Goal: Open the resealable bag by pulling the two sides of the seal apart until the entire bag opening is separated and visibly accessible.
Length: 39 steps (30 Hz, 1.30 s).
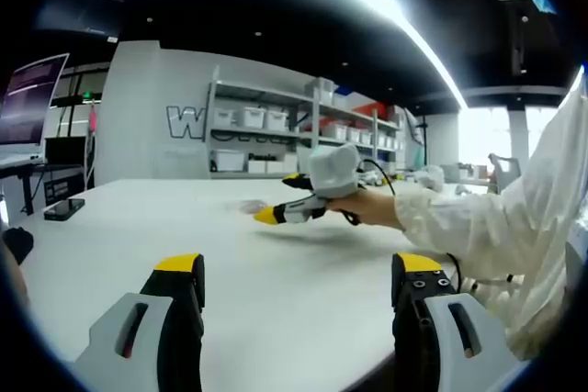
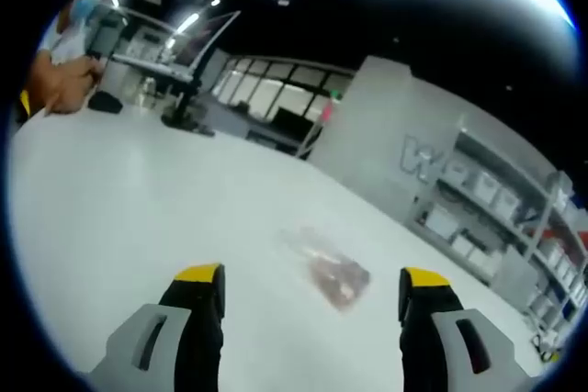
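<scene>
A clear resealable bag (image 2: 335, 277) with brownish contents lies flat on the white table (image 2: 138, 199), just ahead of my right gripper (image 2: 310, 275) and between the lines of its two jaws. That gripper is open and holds nothing. In the left gripper view the bag (image 1: 249, 206) is a faint pale patch farther off. There the right gripper (image 1: 279, 199), held by a hand in a white sleeve (image 1: 496, 218), points at the bag from the right. My left gripper (image 1: 299, 265) hovers open over the near part of the table (image 1: 184, 227), well short of the bag.
Shelves with white bins (image 1: 266, 121) line the far wall. A small black device (image 1: 63, 208) lies at the table's left edge. Another person's hand (image 2: 64, 84) rests at the table's far corner. Desks and monitors (image 2: 184, 71) stand behind.
</scene>
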Each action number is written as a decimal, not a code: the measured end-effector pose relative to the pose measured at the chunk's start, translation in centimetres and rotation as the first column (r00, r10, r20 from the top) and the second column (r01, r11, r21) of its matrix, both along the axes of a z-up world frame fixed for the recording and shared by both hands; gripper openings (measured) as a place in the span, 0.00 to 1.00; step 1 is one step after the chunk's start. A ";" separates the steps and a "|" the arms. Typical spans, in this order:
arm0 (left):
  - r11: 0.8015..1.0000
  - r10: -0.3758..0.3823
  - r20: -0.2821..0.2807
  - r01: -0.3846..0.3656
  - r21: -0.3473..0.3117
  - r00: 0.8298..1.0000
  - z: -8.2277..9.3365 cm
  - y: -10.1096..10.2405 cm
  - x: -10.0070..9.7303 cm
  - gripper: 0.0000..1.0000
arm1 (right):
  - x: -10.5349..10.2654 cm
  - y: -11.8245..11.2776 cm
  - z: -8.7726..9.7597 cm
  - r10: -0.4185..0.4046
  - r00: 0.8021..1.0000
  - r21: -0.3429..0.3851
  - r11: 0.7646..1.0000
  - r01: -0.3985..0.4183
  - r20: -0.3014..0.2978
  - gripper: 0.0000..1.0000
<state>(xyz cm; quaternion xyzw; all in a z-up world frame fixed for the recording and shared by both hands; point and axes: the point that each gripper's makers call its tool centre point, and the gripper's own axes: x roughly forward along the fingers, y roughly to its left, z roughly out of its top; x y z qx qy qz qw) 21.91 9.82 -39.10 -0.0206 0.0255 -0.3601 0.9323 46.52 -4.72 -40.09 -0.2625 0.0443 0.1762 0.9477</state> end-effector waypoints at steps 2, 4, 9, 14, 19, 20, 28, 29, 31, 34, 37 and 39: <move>1.000 -0.002 0.000 0.002 -0.002 1.000 0.0 -0.1 -0.1 0.82 | 0.2 0.1 0.0 0.000 1.000 -0.002 1.000 0.000 0.004 0.76; 1.000 -0.002 -0.001 0.002 -0.004 1.000 0.0 -0.1 -0.1 0.82 | 0.4 0.2 -0.1 -0.001 1.000 -0.003 1.000 0.001 0.008 0.75; 1.000 0.006 -0.003 -0.006 -0.003 1.000 -0.1 0.2 -0.1 0.82 | 0.6 0.4 -0.3 -0.006 1.000 0.000 1.000 0.006 0.011 0.75; 1.000 0.007 -0.003 -0.007 -0.004 1.000 -0.1 0.2 0.0 0.82 | 1.0 0.2 -0.5 -0.023 1.000 0.034 0.999 0.023 -0.011 0.75; 1.000 0.005 -0.005 -0.005 -0.004 1.000 -0.1 0.1 0.0 0.82 | 1.4 0.0 -0.8 -0.038 0.999 0.048 0.998 0.039 -0.016 0.74; 1.000 0.005 -0.005 -0.005 -0.004 1.000 -0.1 0.1 0.0 0.82 | 1.4 0.0 -0.9 -0.039 0.999 0.049 0.998 0.040 -0.016 0.74; 1.000 0.008 -0.006 -0.008 -0.007 1.000 0.0 0.3 0.1 0.82 | 1.7 0.3 -0.7 -0.050 0.999 0.073 0.996 0.051 -0.008 0.72; 1.000 0.007 -0.007 -0.008 -0.005 1.000 -0.1 0.3 0.2 0.82 | 1.8 0.4 -0.7 -0.051 0.999 0.081 0.995 0.051 -0.008 0.72; 1.000 0.006 -0.005 -0.006 -0.006 1.000 0.0 0.3 0.2 0.82 | 2.0 0.6 -0.5 -0.053 0.999 0.090 0.994 0.053 -0.007 0.72; 1.000 0.006 -0.012 -0.006 -0.011 1.000 -0.1 0.3 0.3 0.82 | 2.2 0.8 -0.4 -0.053 0.999 0.100 0.994 0.053 -0.007 0.72; 1.000 0.011 -0.013 -0.011 -0.003 1.000 -0.3 0.4 0.4 0.82 | 2.3 0.9 -0.4 -0.054 0.999 0.108 0.993 0.054 -0.009 0.72; 1.000 0.010 -0.013 -0.010 -0.012 1.000 -0.2 0.5 0.5 0.82 | 2.4 1.0 -0.4 -0.054 0.999 0.107 0.993 0.054 -0.008 0.72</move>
